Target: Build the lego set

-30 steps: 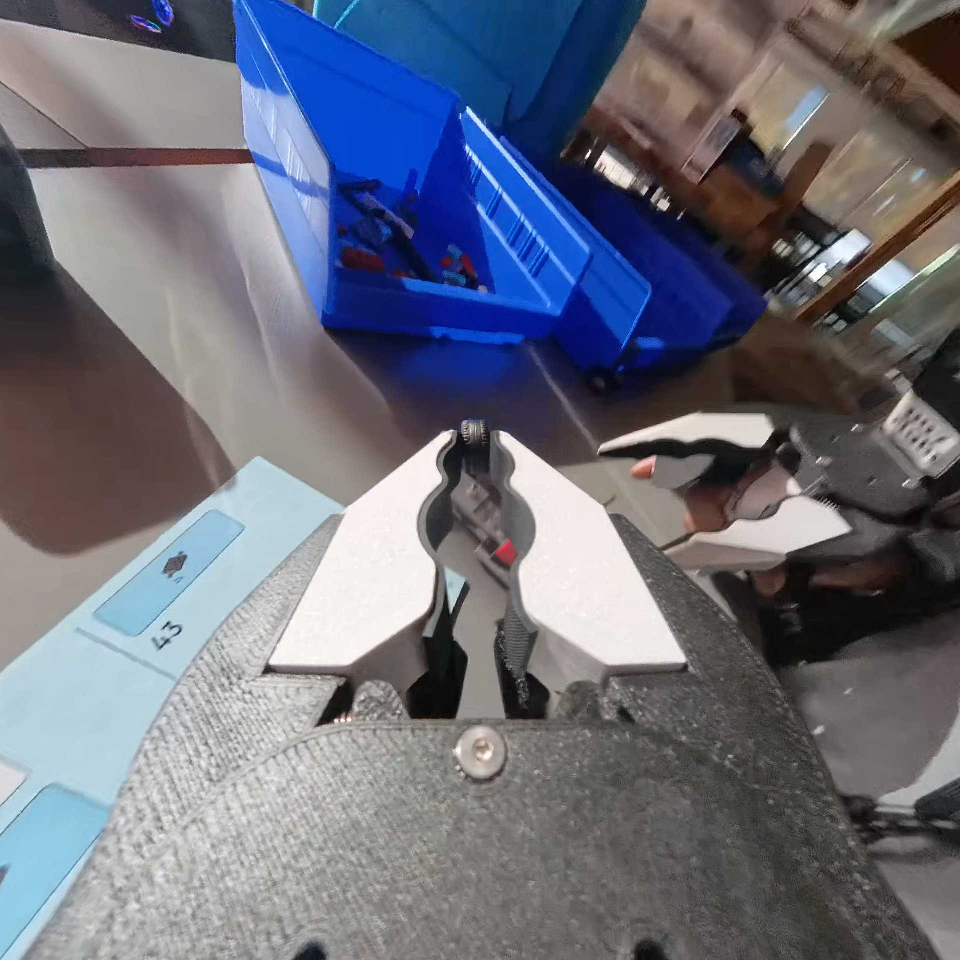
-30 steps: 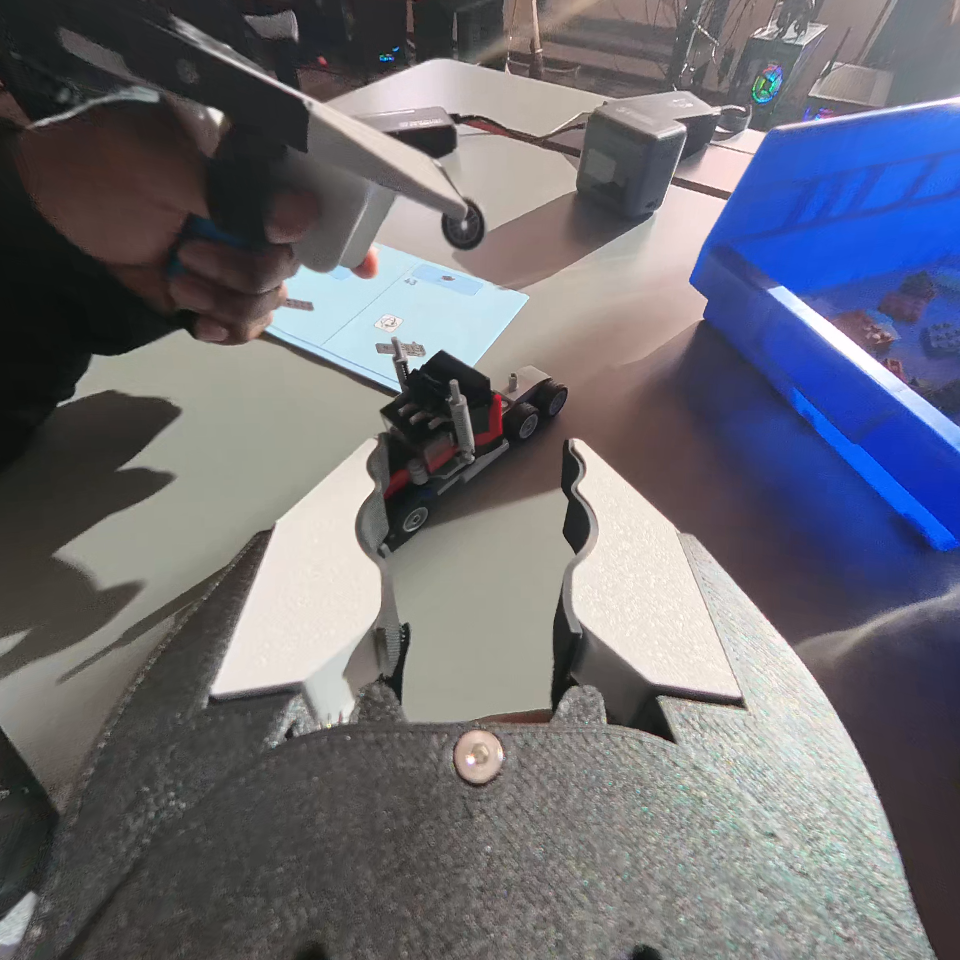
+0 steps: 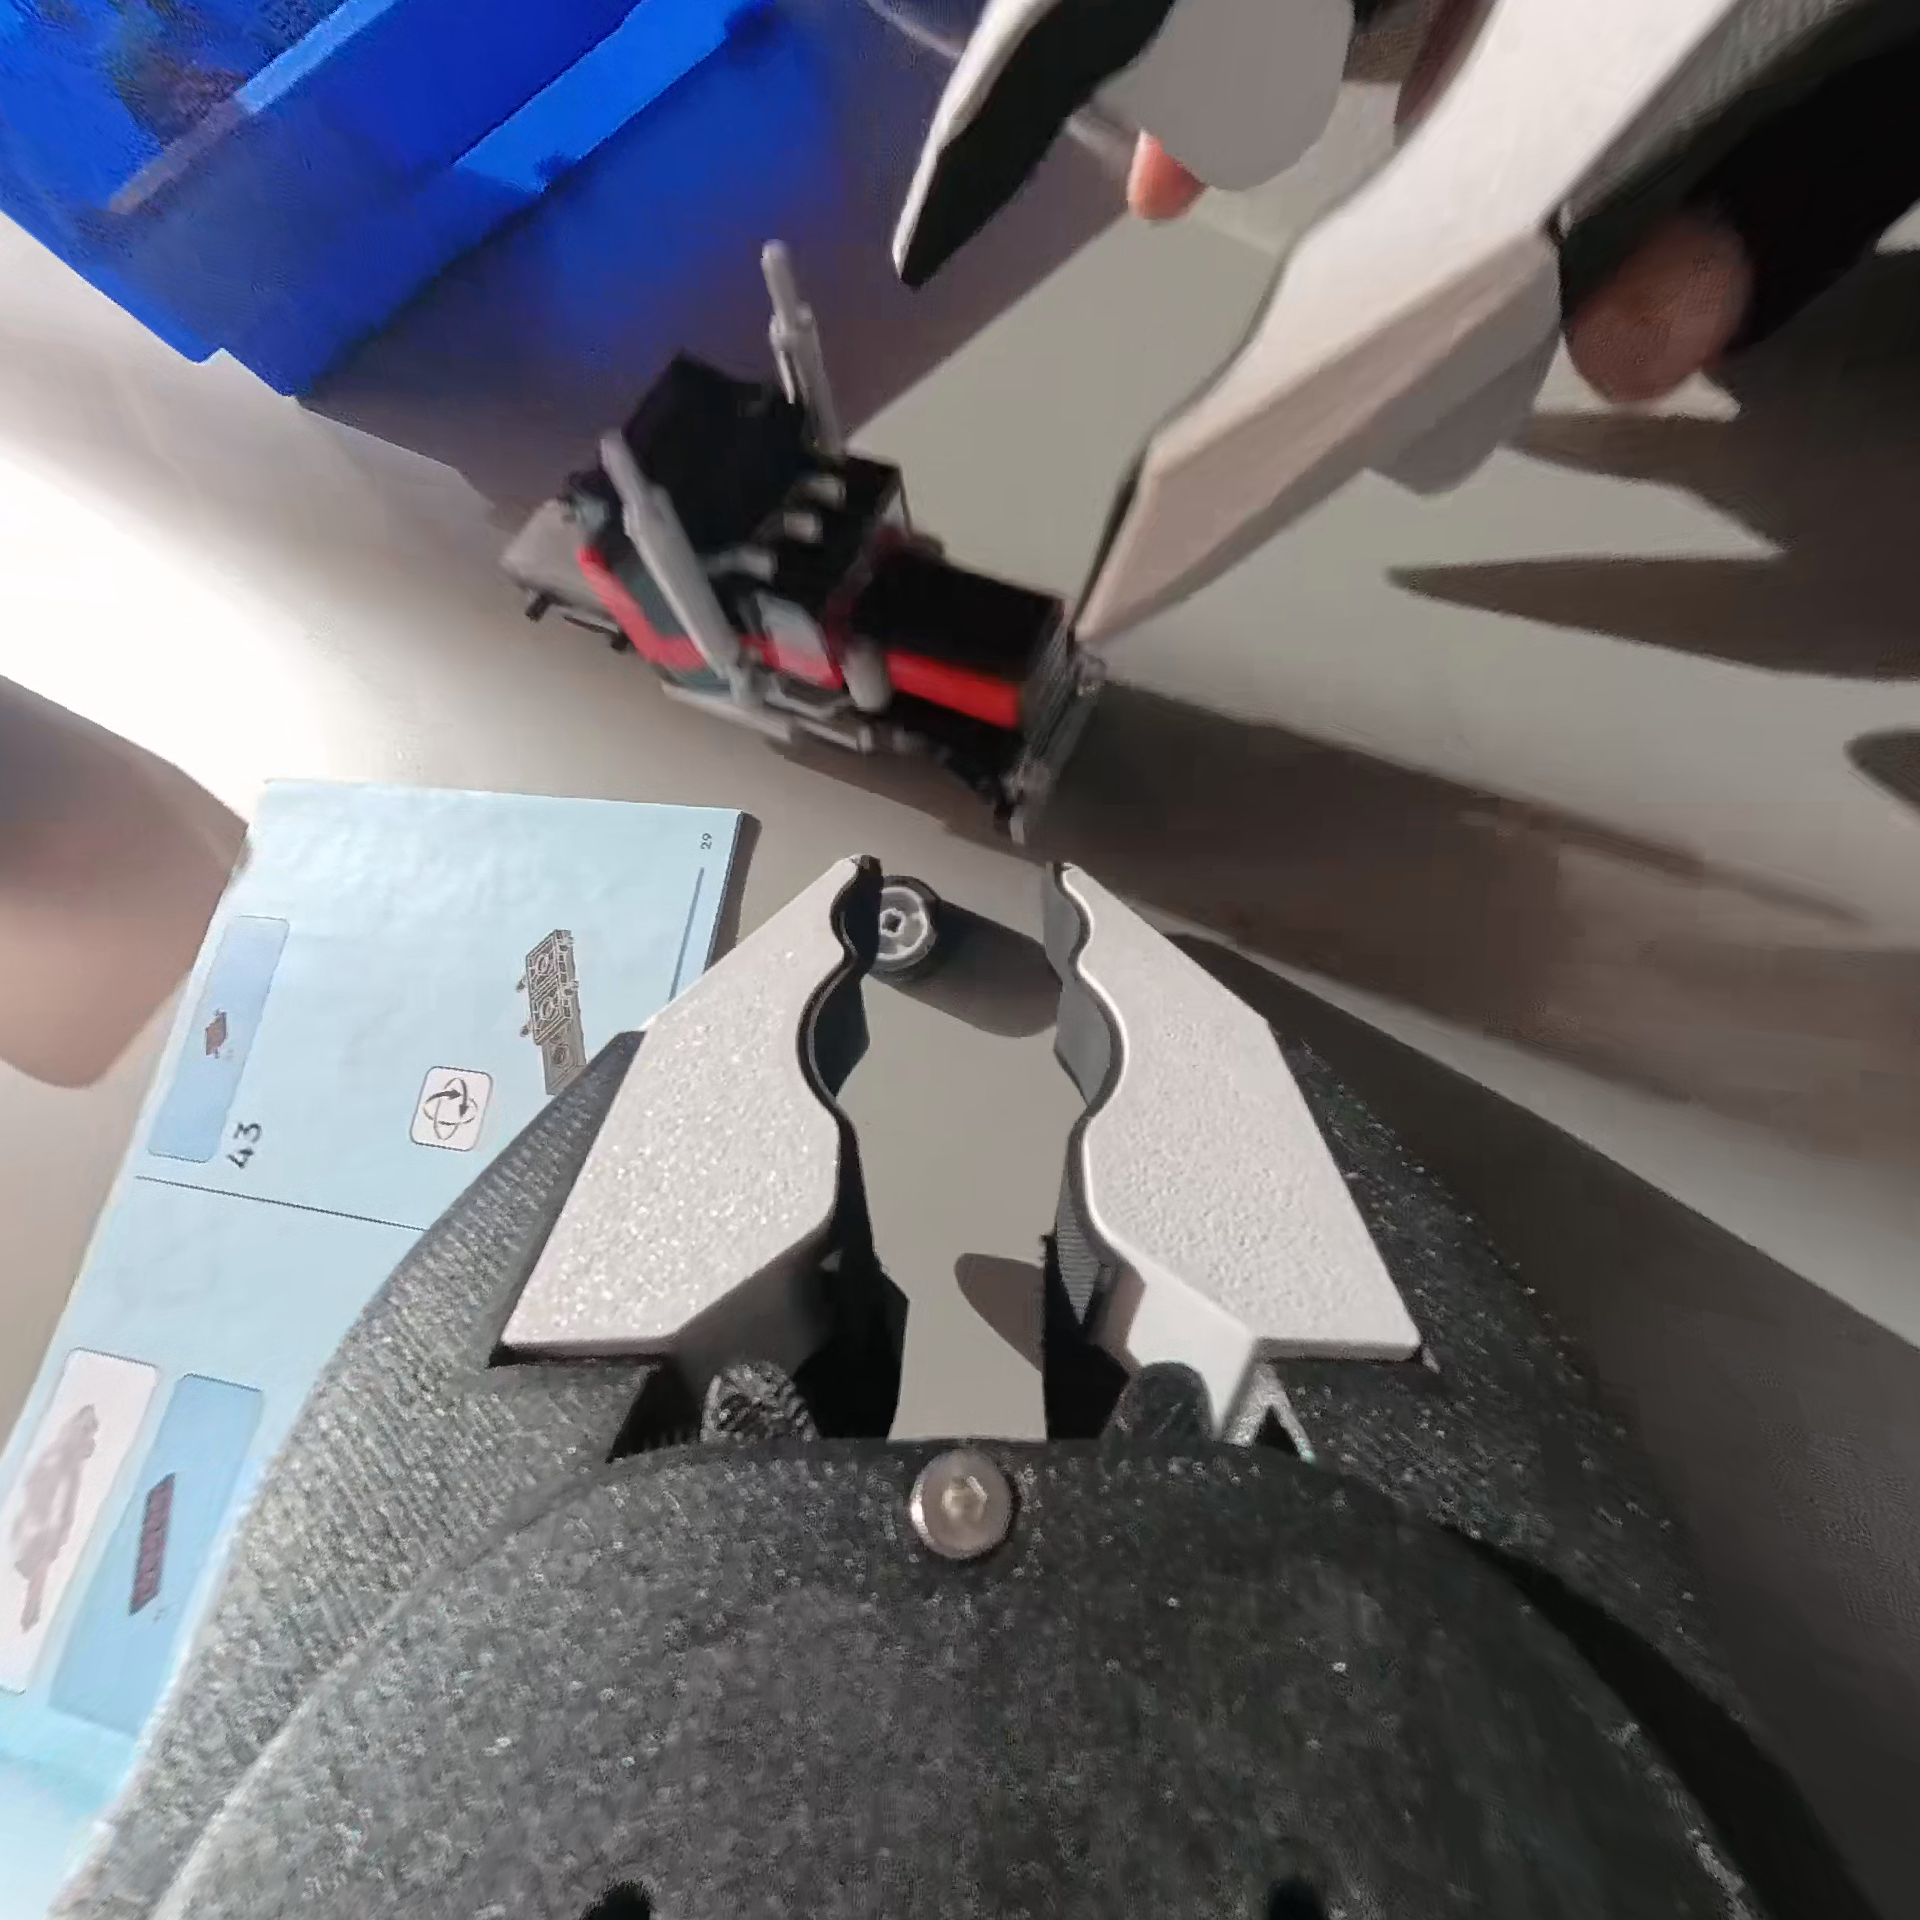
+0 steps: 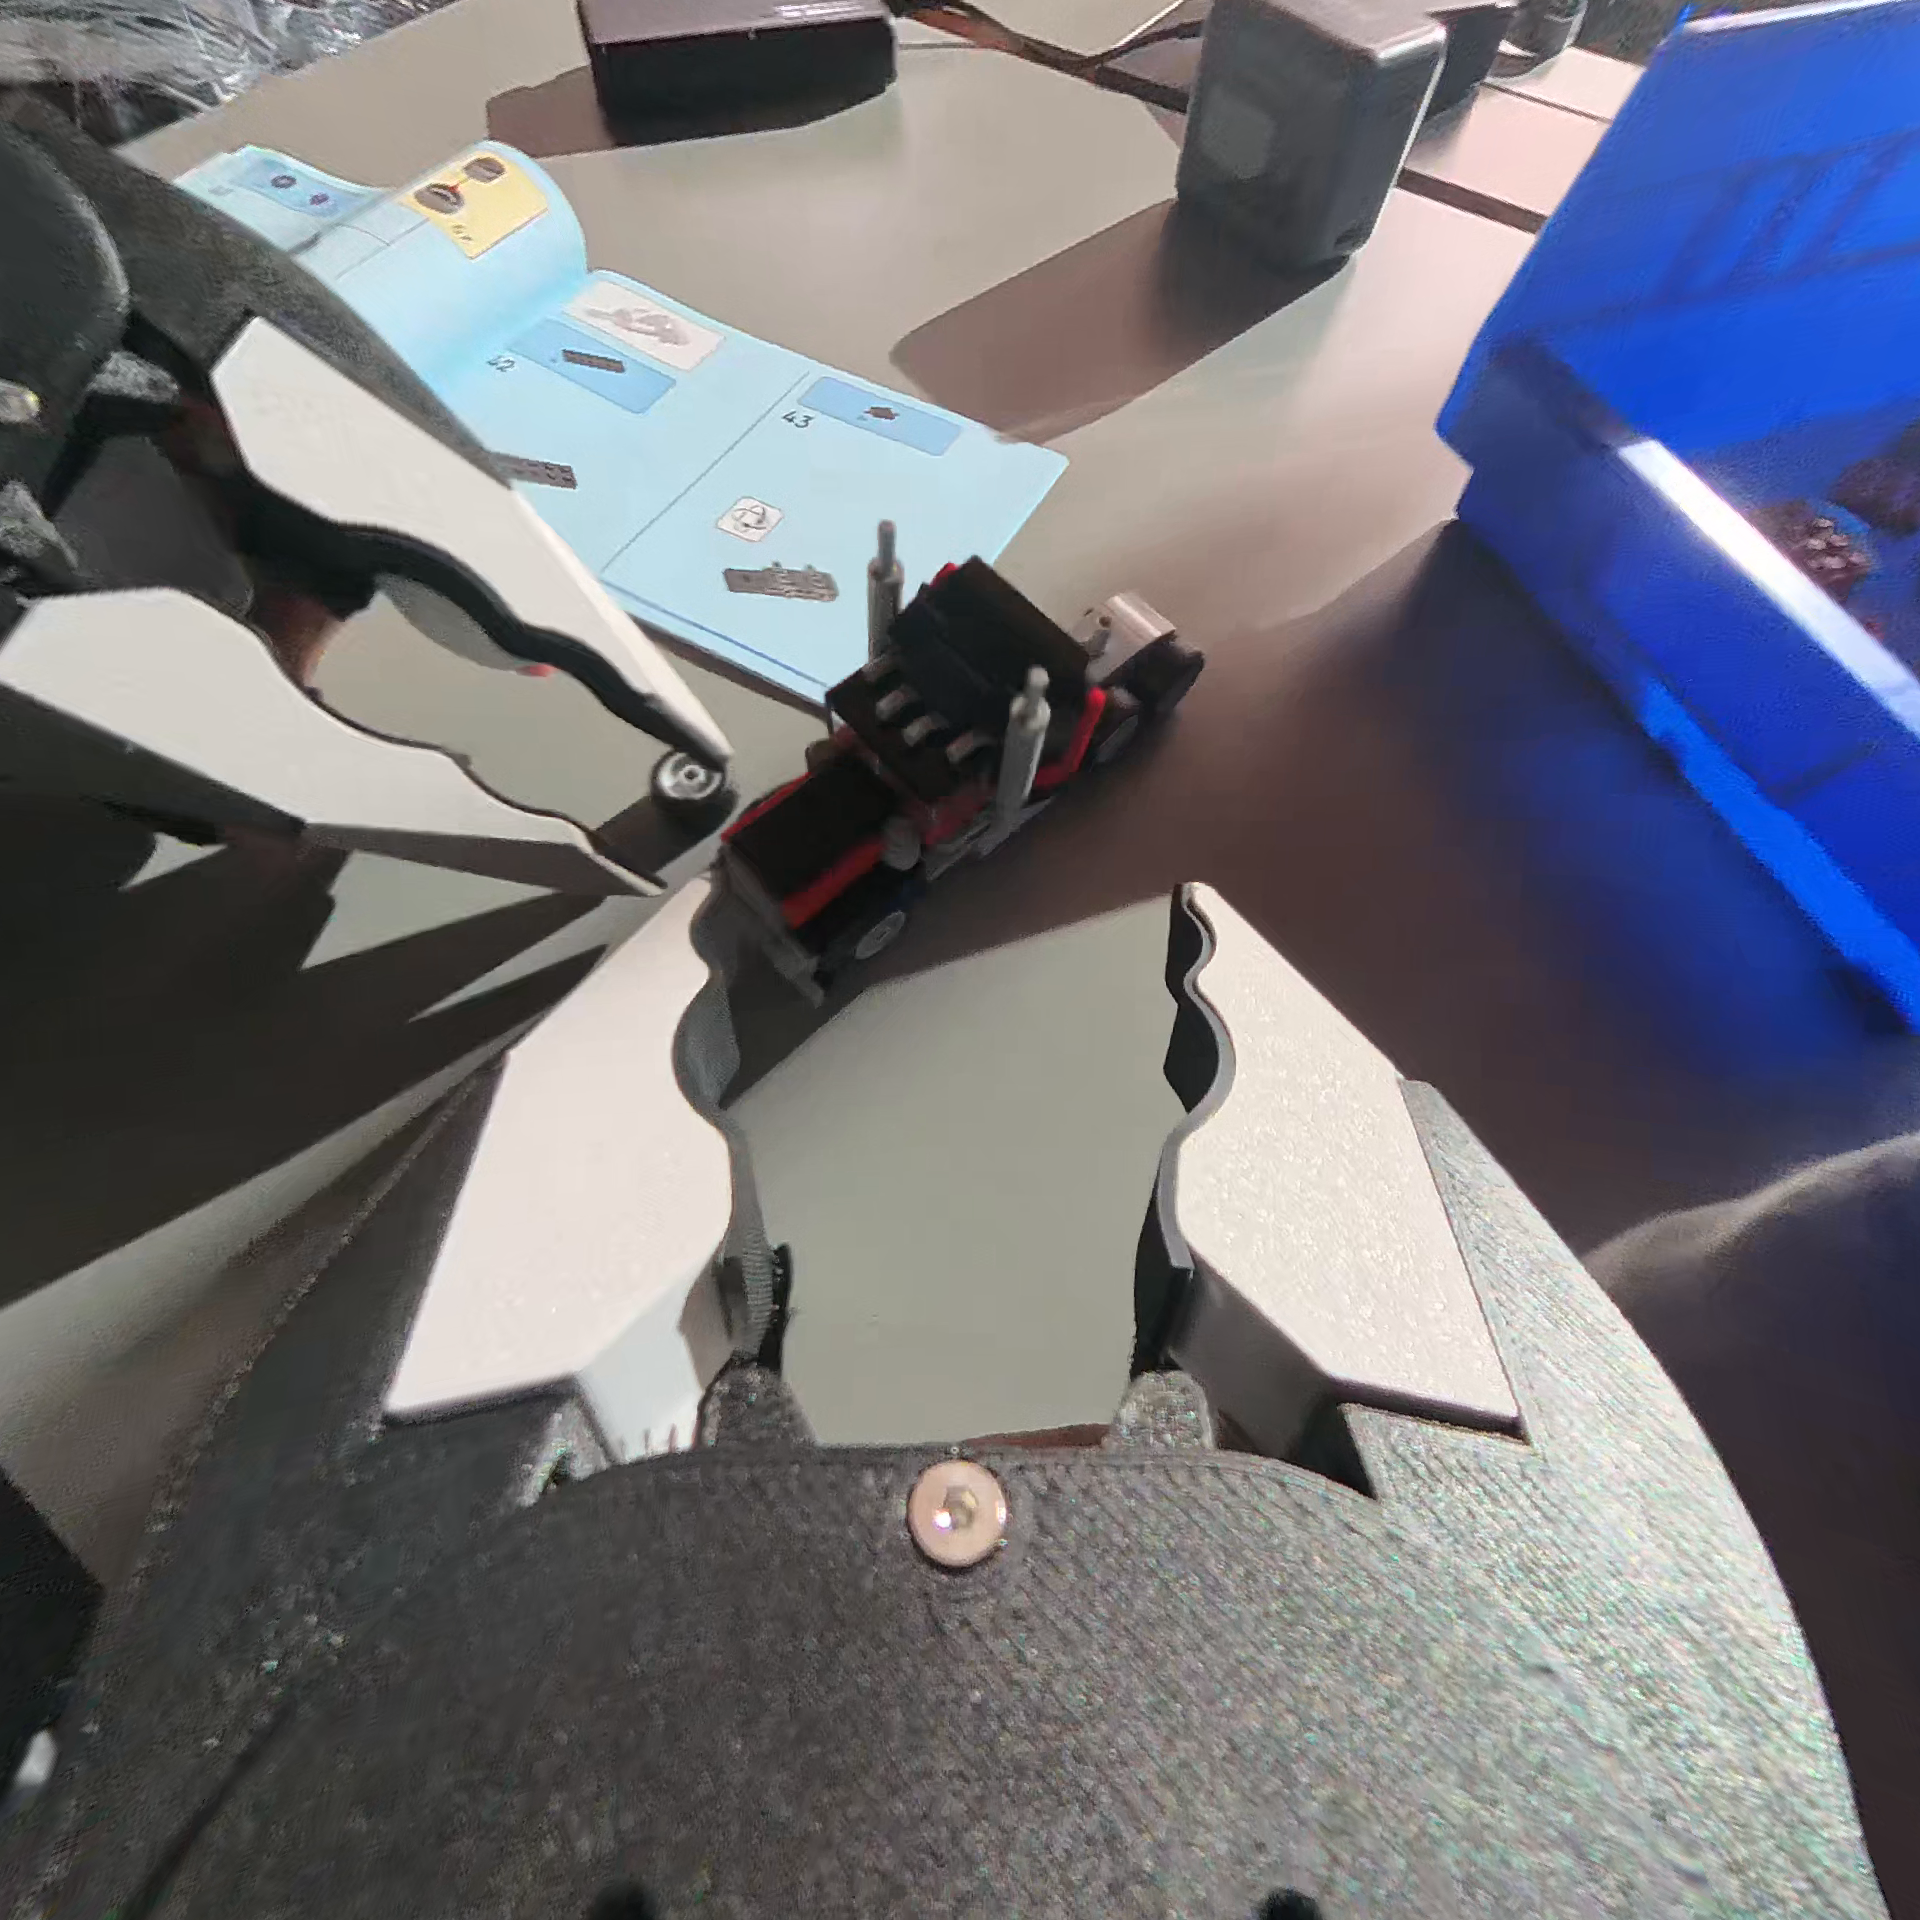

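Observation:
A black and red lego truck point(image 3: 810, 592) stands on the grey table point(image 3: 1351, 1039); it also shows in the right wrist view point(image 4: 935, 769). A small grey-hubbed wheel point(image 3: 904, 935) lies on the table beside the truck's front, at my left gripper's left fingertip; the right wrist view shows it too point(image 4: 691, 779). My left gripper point(image 3: 958, 873) is open and empty, also seen in the right wrist view point(image 4: 681, 821). My right gripper point(image 4: 945, 914) is open, its left fingertip against the truck's front end; the left wrist view shows it point(image 3: 997, 447) above the truck.
A light blue instruction booklet point(image 4: 727, 416) lies open left of the truck, also in the left wrist view point(image 3: 416, 987). A blue bin point(image 4: 1714, 416) with loose bricks stands right of the truck, seen too in the left wrist view point(image 3: 312, 156). A grey box point(image 4: 1288, 135) and a black box point(image 4: 727, 52) sit farther back.
My left gripper came down beside the truck's front and opened, letting go of the wheel, which now lies on the table. My right gripper moved in against the truck's front.

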The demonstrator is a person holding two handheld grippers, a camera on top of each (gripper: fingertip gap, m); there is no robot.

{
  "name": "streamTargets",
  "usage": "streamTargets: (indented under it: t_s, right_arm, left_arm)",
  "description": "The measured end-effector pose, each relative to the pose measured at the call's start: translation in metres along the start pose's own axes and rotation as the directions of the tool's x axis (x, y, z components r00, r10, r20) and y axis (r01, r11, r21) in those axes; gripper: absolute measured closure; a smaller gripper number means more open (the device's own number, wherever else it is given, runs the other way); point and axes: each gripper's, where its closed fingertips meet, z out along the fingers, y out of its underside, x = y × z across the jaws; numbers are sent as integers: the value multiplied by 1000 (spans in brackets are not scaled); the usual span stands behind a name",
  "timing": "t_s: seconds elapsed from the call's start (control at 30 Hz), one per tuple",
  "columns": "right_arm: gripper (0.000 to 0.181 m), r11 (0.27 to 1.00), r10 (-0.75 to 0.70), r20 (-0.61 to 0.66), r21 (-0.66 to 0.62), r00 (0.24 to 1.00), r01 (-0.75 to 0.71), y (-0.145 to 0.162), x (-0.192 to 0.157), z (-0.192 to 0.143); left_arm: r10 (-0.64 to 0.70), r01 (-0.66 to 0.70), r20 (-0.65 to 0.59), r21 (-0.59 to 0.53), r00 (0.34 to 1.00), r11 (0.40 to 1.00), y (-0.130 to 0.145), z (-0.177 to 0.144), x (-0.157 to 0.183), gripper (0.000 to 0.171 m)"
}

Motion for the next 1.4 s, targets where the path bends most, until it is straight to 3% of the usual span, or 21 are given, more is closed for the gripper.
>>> streamTargets:
  t_s: [0.17, 0.3, 0.5, 0.63, 0.77, 0.9, 0.93, 1.0, 1.07, 1.17, 1.27, 1.4]
  right_arm:
    - [81, 999, -20, -6, -46, 1000, 20, 4, -21, 16]
    - [82, 997, -50, -22, -63, 999, 48, -1, -27, 30]
    - [102, 990, -114, -67, -91, 991, 108, -3, -14, 38]
    - [128, 994, -74, -133, -89, 988, 62, 3, 23, 24]
    - [124, 999, -27, -106, -39, 994, 23, -6, 27, 20]
    - [114, 994, -88, -106, -72, 990, 80, -8, 23, 38]
    - [114, 991, -98, -103, -98, 990, 88, -5, 24, 45]
    - [134, 988, -109, -79, -116, 991, 99, -6, 25, 52]
    - [138, 993, -76, -47, -98, 996, 71, -11, 29, 54]
    - [147, 992, 121, 95, -55, 988, -116, -21, 34, 54]
    - [148, 950, 310, 221, -54, 925, -306, -27, 43, 52]
    - [149, 843, 512, 416, -77, 752, -532, -40, 46, 45]
  left_arm:
    - [-181, 190, -77, 130, 980, 973, -16, -15, -11, 136]
    - [-334, 351, -118, 179, 935, 919, -22, -25, -28, 136]
    - [-506, 547, -209, 271, 837, 792, -30, -37, -51, 136]
    - [-541, 607, -275, 326, 795, 725, -35, -48, -58, 136]
    - [-550, 649, -346, 355, 760, 673, -41, -49, -62, 134]
    - [-557, 661, -358, 355, 749, 661, -43, -46, -65, 129]
    - [-558, 660, -355, 355, 750, 662, -43, -46, -66, 128]
    - [-563, 666, -356, 358, 746, 655, -43, -47, -66, 127]
    - [-583, 690, -370, 362, 724, 627, -43, -50, -69, 127]
    - [-641, 769, -425, 355, 639, 531, -44, -52, -78, 127]
    - [-694, 874, -532, 309, 486, 376, -45, -50, -88, 127]
    - [-702, 957, -651, 204, 290, 205, -51, -39, -96, 126]
